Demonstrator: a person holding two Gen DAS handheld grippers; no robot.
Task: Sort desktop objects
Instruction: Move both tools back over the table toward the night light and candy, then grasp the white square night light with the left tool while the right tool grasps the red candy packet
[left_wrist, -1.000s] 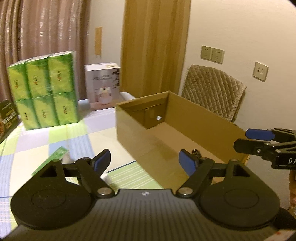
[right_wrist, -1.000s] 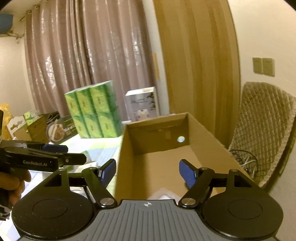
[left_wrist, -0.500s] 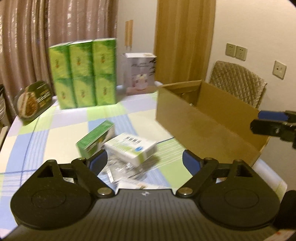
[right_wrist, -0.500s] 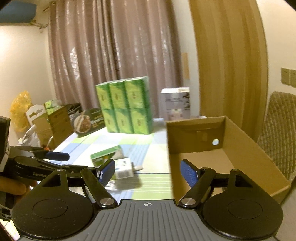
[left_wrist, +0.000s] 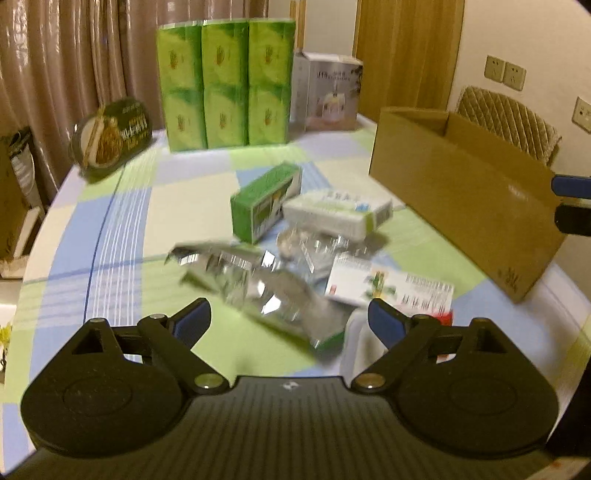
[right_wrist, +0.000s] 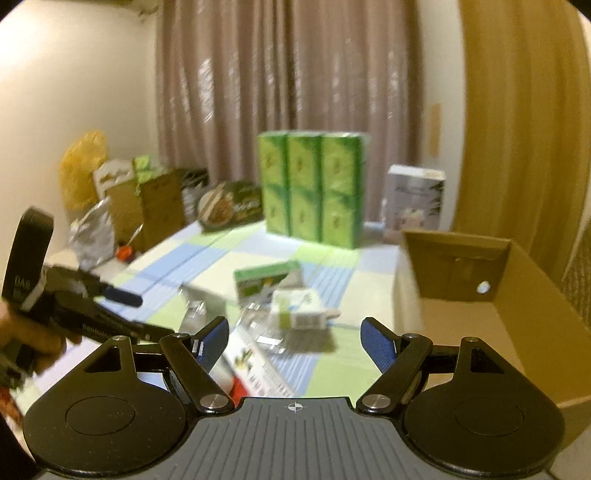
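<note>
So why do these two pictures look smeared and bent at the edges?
Left wrist view: motion blur smears the silver foil packs, while the left gripper stays sharp. Right wrist view: the whole room is soft and the cardboard box bows from the fisheye lens; warm indoor light tints both.

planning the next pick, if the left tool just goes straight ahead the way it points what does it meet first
Most likely the silver foil pack, lying just ahead between the open fingers of the left tool. The green box sits farther along that line. The frame is blurred, so depth is uncertain.

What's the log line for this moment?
left tool open | right tool open | small boxes on table | cardboard box awaiting
</note>
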